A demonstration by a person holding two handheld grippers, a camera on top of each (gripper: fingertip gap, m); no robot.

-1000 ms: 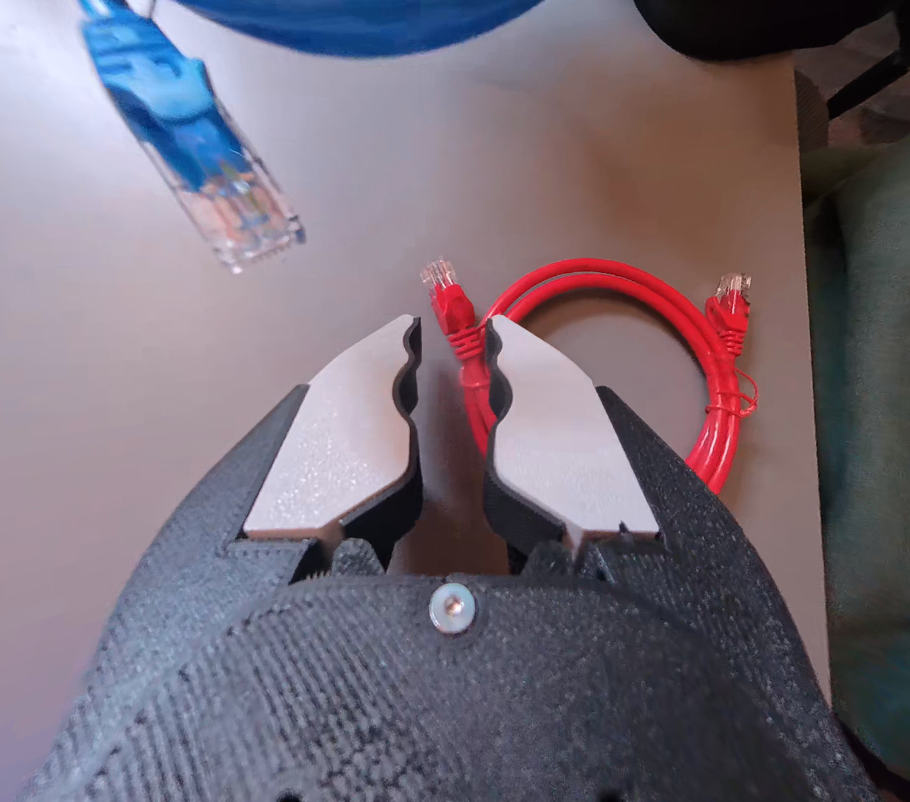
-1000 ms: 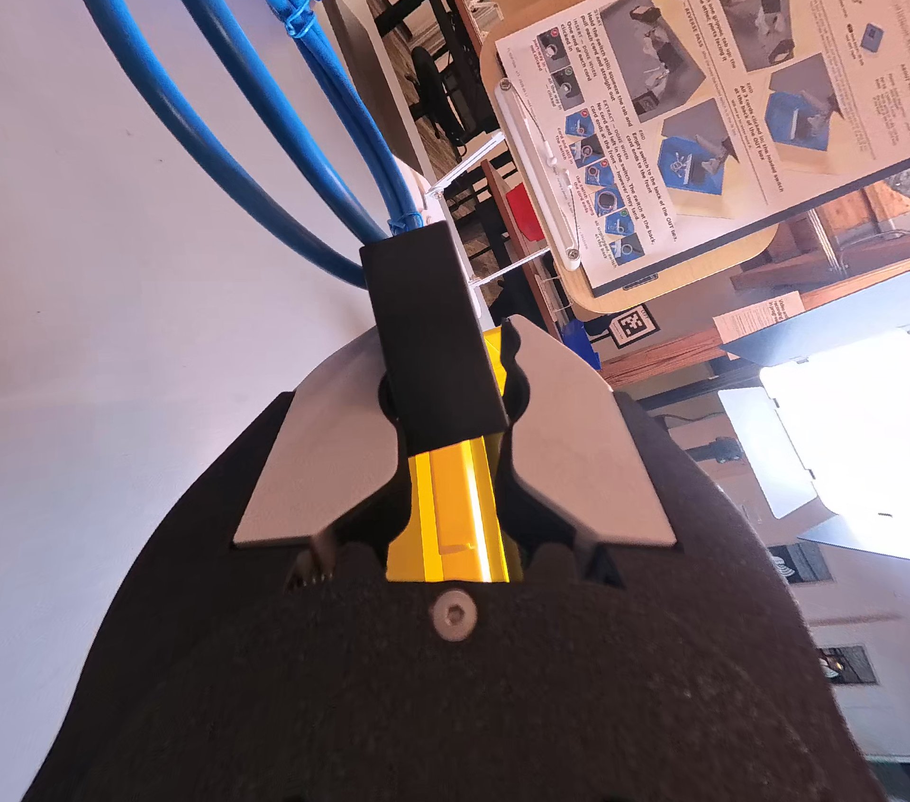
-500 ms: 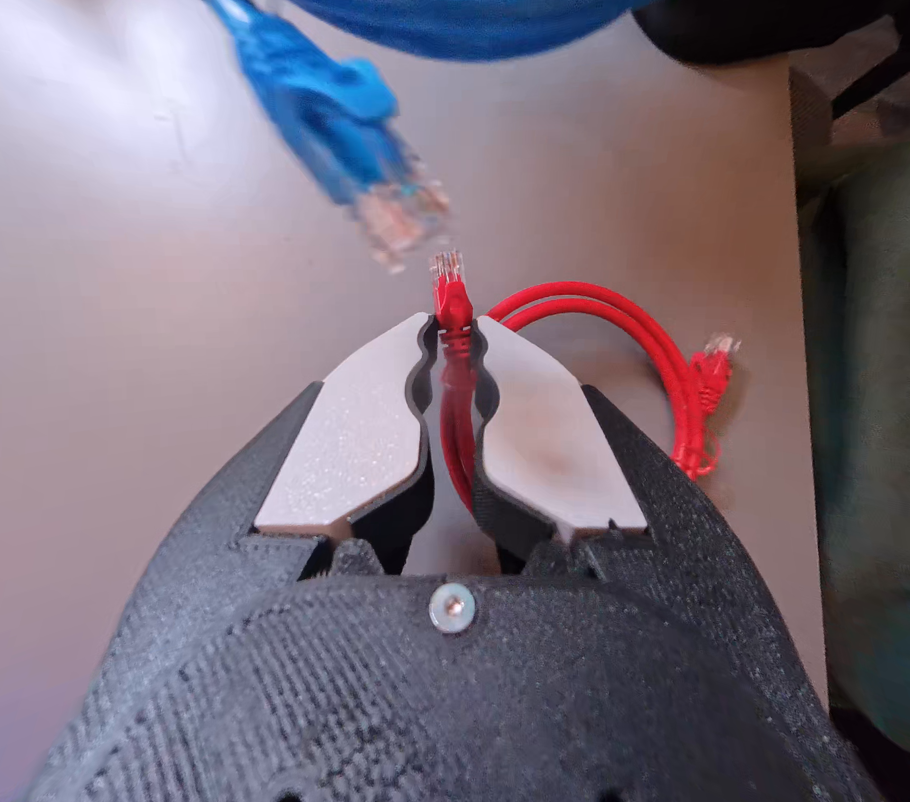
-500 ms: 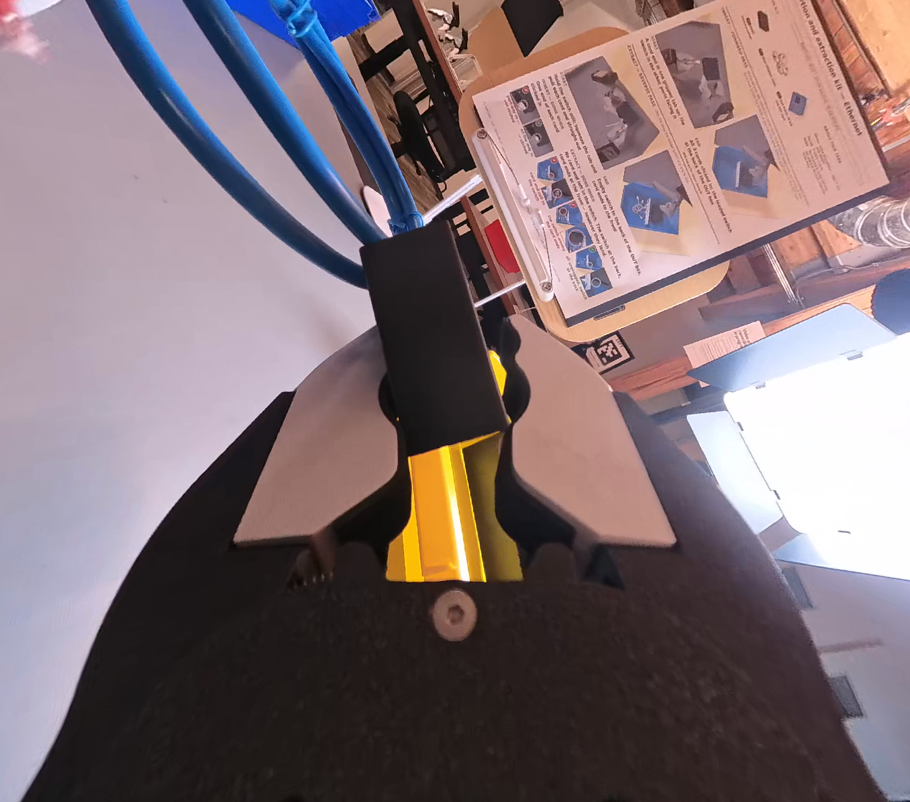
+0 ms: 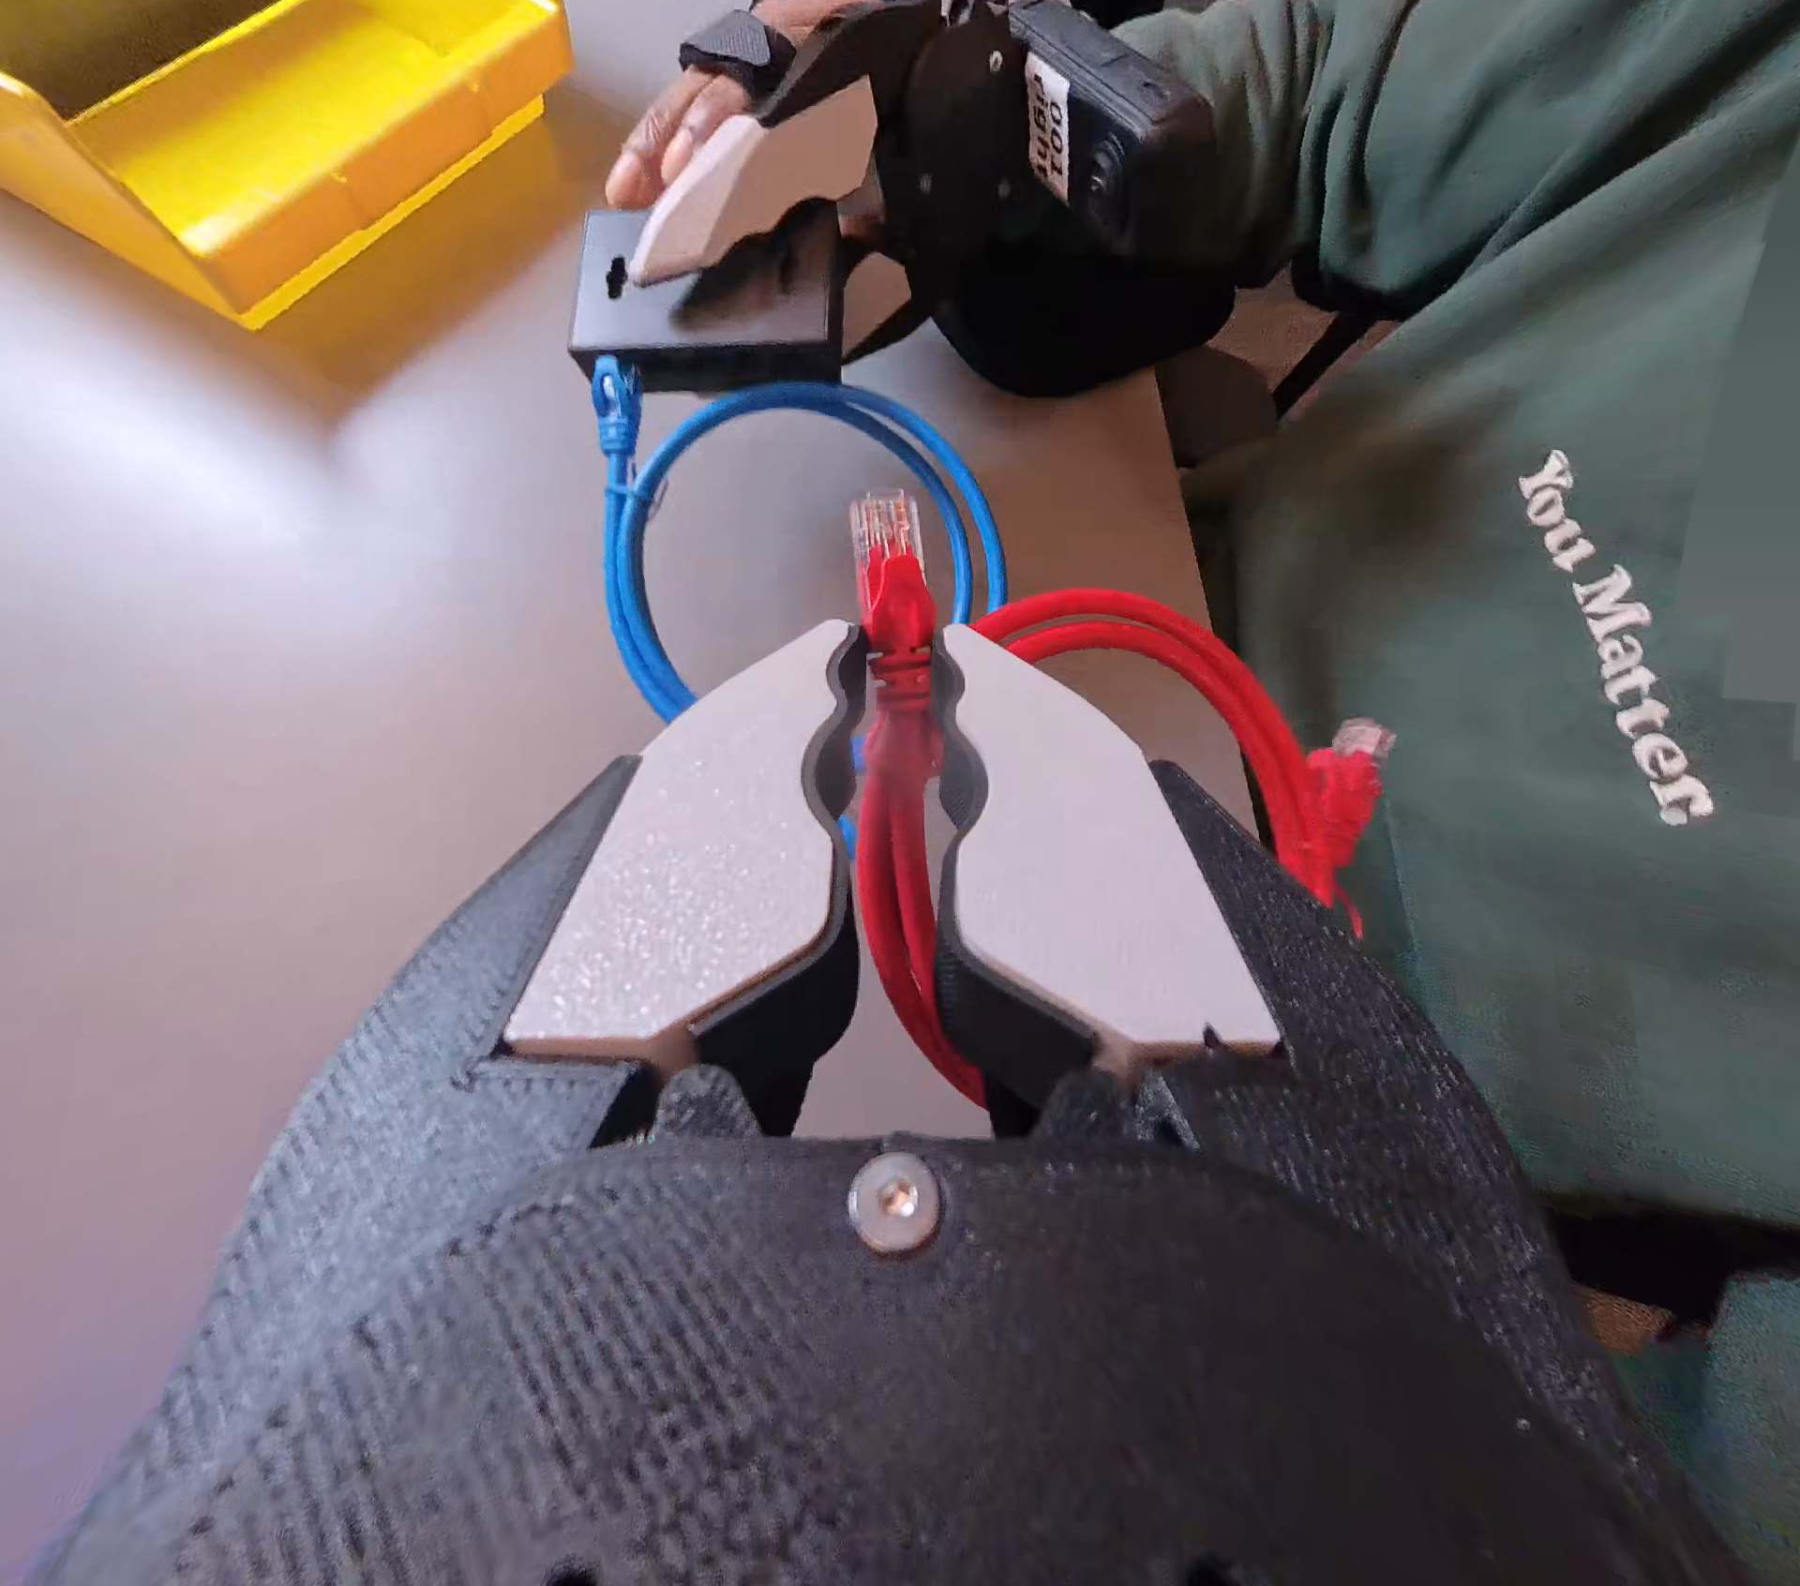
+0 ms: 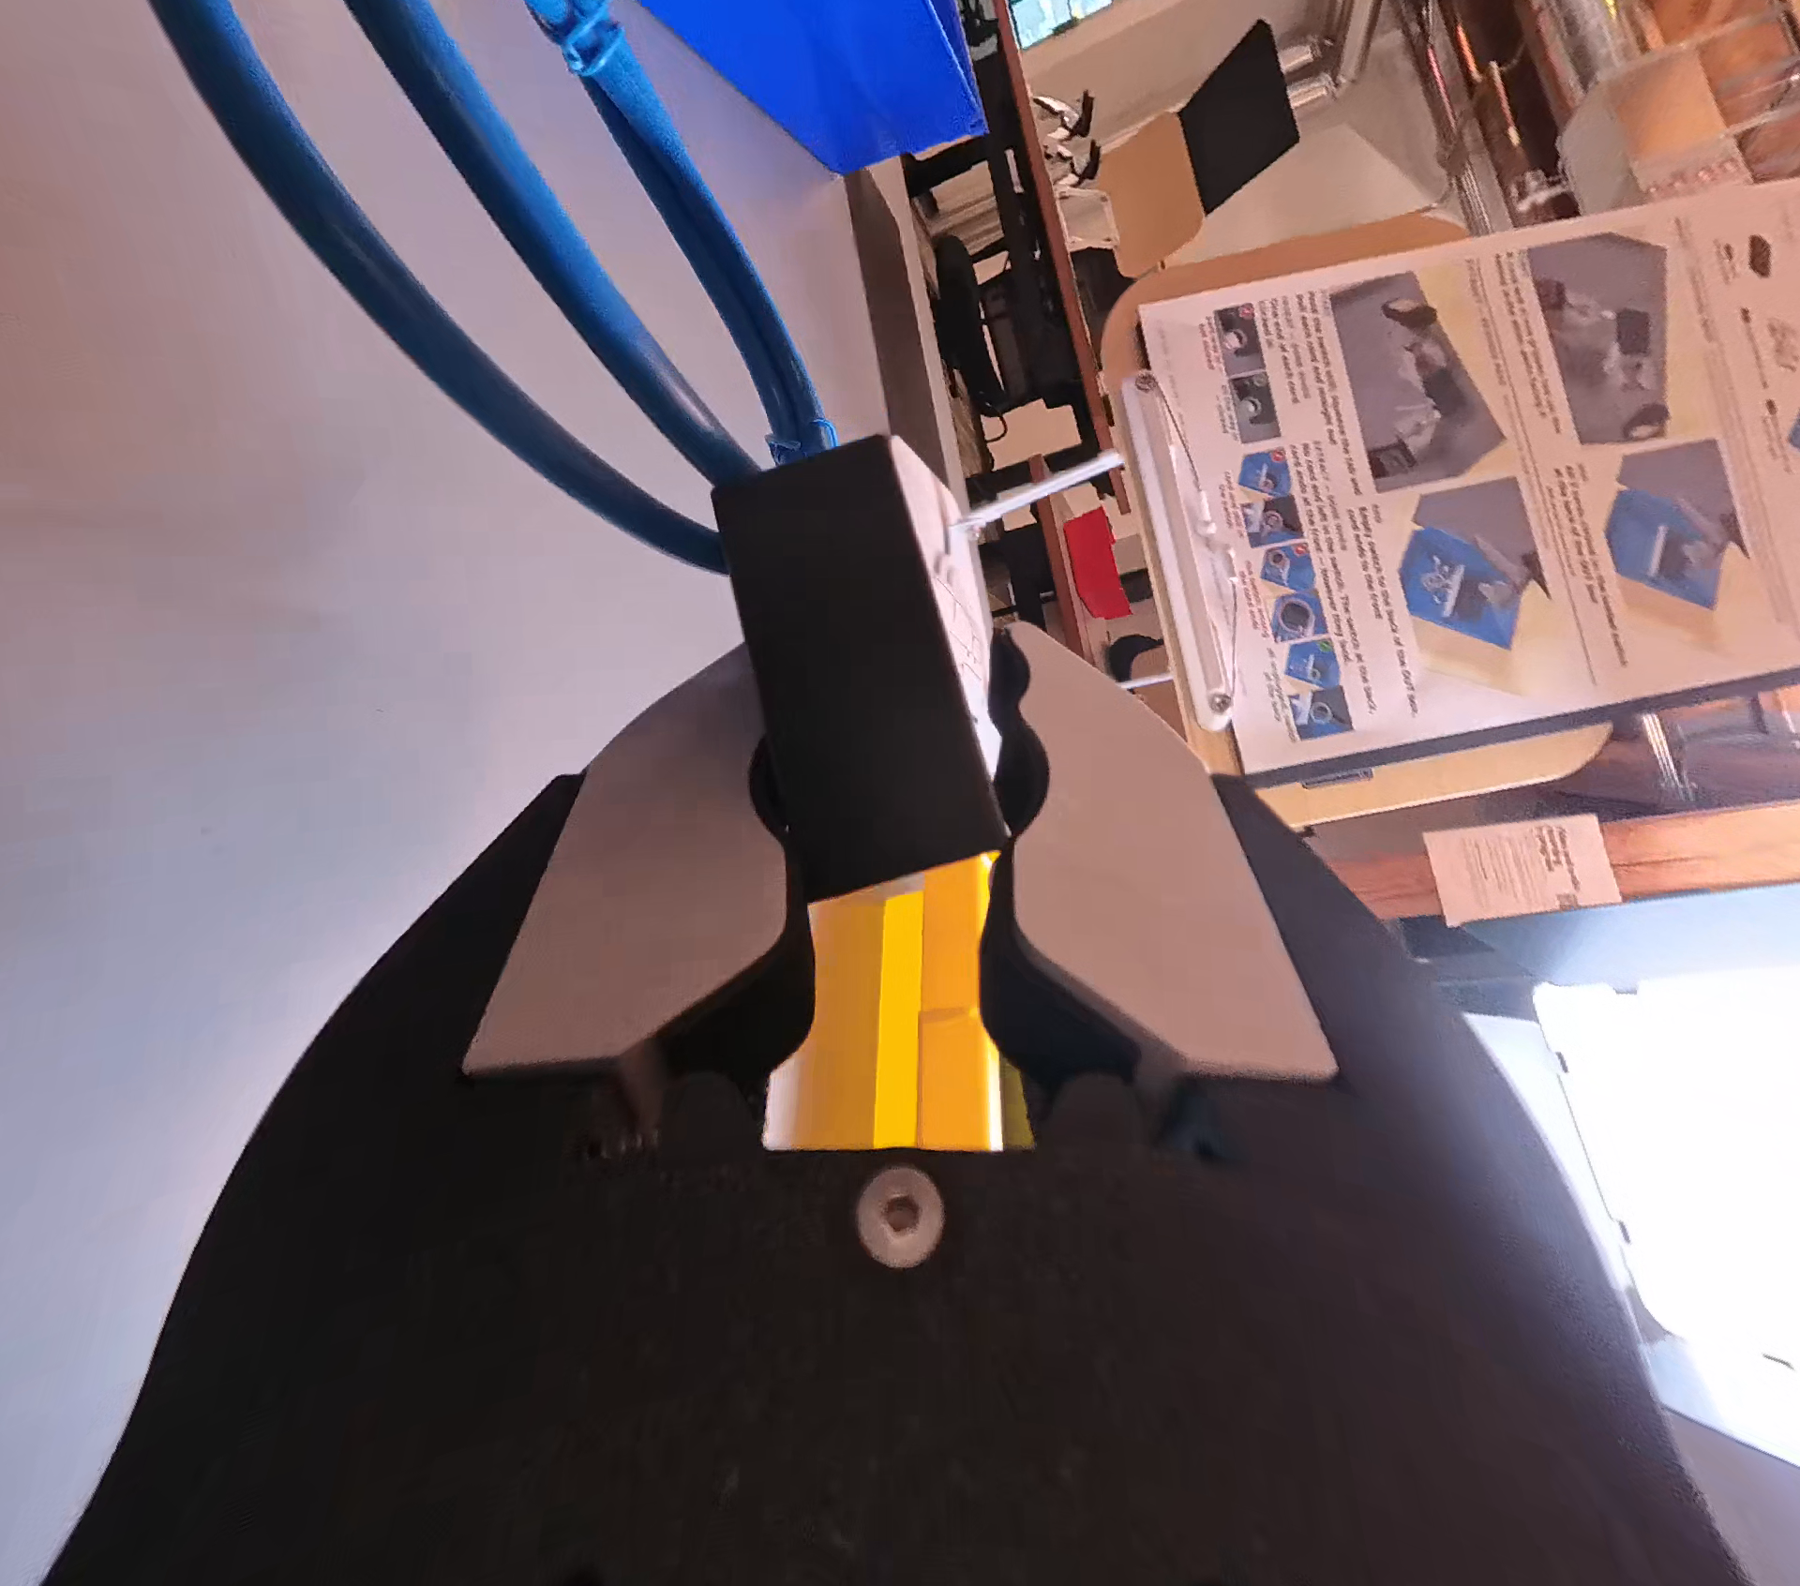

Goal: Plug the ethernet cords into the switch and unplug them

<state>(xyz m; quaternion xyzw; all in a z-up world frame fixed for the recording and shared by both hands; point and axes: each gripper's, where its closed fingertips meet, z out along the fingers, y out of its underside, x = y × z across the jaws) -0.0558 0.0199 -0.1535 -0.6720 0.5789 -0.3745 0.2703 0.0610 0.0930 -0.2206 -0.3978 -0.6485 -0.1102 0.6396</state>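
Grey table is carrying a yellow bin; left gripper is clamping the red cord with its clear plug forward, right gripper is squeezing the black switch, where the blue cord is sitting plugged in.

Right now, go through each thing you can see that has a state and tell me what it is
Left hand-held gripper: shut on the red cord.
Right hand-held gripper: shut on the switch.
Switch: resting on the table, blue cord plugged in.
Blue cord: coiled, one end in the switch.
Red cord: unplugged, plug pointing toward the switch.
Yellow bin: open, looks empty.
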